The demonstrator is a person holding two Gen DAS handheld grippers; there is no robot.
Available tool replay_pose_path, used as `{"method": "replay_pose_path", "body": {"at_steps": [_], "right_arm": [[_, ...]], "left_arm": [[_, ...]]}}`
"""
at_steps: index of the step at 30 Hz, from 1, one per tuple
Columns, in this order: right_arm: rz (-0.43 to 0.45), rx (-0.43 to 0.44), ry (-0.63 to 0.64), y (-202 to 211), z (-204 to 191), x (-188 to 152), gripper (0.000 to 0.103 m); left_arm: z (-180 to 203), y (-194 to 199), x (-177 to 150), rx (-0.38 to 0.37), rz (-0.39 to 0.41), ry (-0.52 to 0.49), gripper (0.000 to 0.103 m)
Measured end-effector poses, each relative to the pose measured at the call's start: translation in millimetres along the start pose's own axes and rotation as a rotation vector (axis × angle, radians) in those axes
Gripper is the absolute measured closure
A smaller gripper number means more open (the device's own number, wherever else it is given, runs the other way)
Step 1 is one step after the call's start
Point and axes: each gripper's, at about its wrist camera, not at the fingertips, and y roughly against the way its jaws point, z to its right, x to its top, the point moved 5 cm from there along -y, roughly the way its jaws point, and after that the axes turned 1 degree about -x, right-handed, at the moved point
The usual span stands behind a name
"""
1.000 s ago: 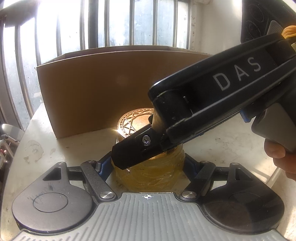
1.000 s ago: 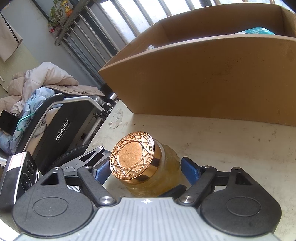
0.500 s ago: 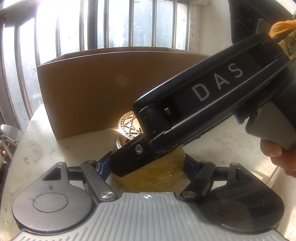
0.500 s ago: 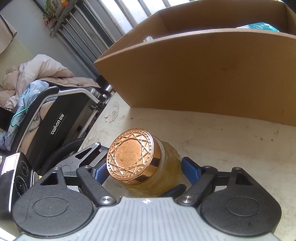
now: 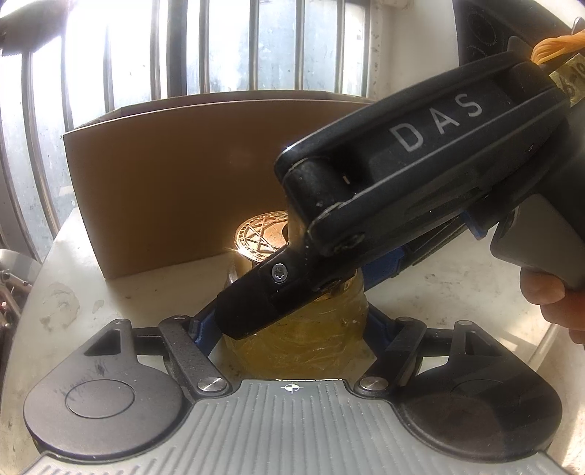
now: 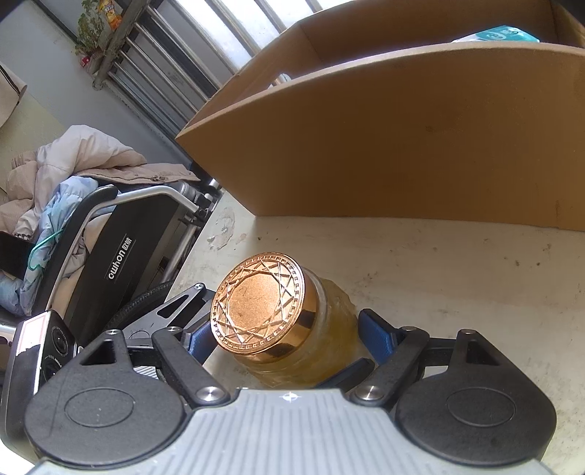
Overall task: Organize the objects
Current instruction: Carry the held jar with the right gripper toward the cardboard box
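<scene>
The jar (image 5: 299,339) with its copper lid (image 6: 257,303) stands on the tabletop (image 6: 457,277), not yet in the cardboard box (image 6: 402,146) just behind it, so the organizing looks barely advanced.

The left claw (image 5: 289,321) is closed on the jar's amber body. The right claw (image 6: 285,332) is spread wide around the lid, its blue pads beside it without clear contact.

The left view shows the right claw's black body crossing over the lid. The right view alone reveals the box's open interior, a pale packet (image 6: 501,34) inside, and a wheelchair (image 6: 120,255) beyond the tabletop's left edge.
</scene>
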Motion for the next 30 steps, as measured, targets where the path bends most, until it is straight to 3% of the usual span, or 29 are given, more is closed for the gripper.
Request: {"method": "replay_pose_path", "body": {"at_steps": [7,30], "right_arm": [[0.01,0.002,-0.026,3,2,0,0.02],[0.103,-0.017,-0.03,47,1,4,0.02]], "left_arm": [[5,12,-2,-0.007,0.009,0.024,0.028],[16,10,46,-0.016,0.045,-0.021,0.027]]}}
